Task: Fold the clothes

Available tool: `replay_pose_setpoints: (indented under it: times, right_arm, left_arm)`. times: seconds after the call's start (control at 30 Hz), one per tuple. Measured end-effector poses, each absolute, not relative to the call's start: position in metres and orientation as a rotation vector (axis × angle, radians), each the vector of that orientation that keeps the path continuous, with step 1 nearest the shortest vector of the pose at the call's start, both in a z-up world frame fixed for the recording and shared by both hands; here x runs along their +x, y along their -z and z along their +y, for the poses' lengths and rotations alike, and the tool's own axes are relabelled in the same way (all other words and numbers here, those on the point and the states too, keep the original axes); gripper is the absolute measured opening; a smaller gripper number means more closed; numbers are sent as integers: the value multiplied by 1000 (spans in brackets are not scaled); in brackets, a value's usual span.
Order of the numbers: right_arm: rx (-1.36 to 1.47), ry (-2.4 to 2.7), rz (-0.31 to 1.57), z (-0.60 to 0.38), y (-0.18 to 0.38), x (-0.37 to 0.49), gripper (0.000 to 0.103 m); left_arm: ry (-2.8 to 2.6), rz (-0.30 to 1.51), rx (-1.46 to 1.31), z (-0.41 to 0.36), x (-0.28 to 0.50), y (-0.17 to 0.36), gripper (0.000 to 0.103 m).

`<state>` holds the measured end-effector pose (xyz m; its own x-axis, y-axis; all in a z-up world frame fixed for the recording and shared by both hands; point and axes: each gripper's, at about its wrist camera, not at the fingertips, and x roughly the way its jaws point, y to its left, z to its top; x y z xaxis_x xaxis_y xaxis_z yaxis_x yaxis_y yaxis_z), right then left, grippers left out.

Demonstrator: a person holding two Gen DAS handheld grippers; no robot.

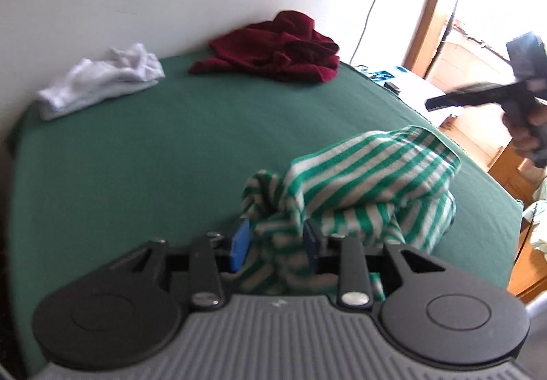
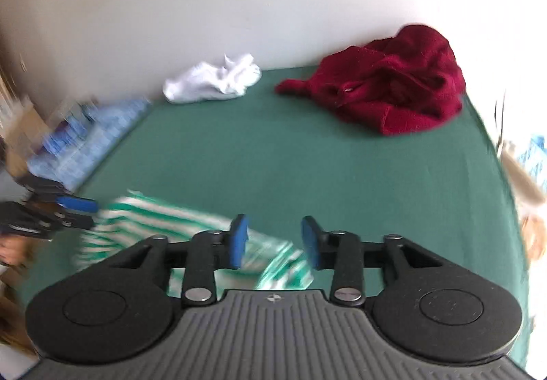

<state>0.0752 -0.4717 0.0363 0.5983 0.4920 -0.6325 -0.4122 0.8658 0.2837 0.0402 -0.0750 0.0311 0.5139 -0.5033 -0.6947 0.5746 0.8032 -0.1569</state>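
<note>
Striped top is lying bunched at the near edge of the green bed, prob. just dropped for folding. Left tongs are gaping w/ cloth loose between the pads. Right tongs are standing open, empty.

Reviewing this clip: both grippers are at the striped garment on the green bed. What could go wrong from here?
1. The striped garment lies bunched between the left gripper pads; it may snag and drag as the gripper leaves.
2. It sits in a crumpled heap, so any fold may be lost.
3. The right gripper stands open with nothing gripped; a blind regrasp could catch several layers.
</note>
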Motion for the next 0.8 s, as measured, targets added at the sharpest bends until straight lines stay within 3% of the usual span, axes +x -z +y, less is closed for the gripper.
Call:
replay_pose_setpoints:
  times: [0.07, 0.13, 0.17, 0.27, 0.53, 0.6, 0.63, 0.67, 0.7, 0.8]
  right_arm:
    - [93, -541, 779, -471, -33, 46, 43]
    - [88, -519, 784, -466, -25, 27, 46]
    - [91, -497, 785, -463, -19, 20, 46]
    - [-24, -500, 691, -439, -17, 2, 45]
    - [-501, -641, 582, -373, 2, -14, 46]
    - [-559, -636, 557, -365, 9, -15, 45]
    - [-564, -633, 559, -364, 11, -14, 42]
    - [-559, -631, 563, -364, 11, -12, 37]
    - [-518, -634, 574, -367, 6, -9, 14]
    - [-392, -644, 605, -378, -12, 0, 9]
  left_arm:
    - [693, 771, 123, -85, 20, -42, 37]
    - [731, 713, 206, -108, 0, -47, 53]
    - [748, 684, 274, -122, -7, -46, 54]
    - [796, 619, 445, -160, -19, -37, 55]
    - [762, 645, 636, -182, 9, -11, 54]
    - [766, 651, 637, -180, 13, -12, 52]
    - [770, 651, 635, -178, 14, -13, 45]
    - [775, 655, 632, -177, 16, -15, 29]
    - [781, 663, 626, -178, 18, -15, 22]
    - [790, 622, 653, -171, 15, -26, 15]
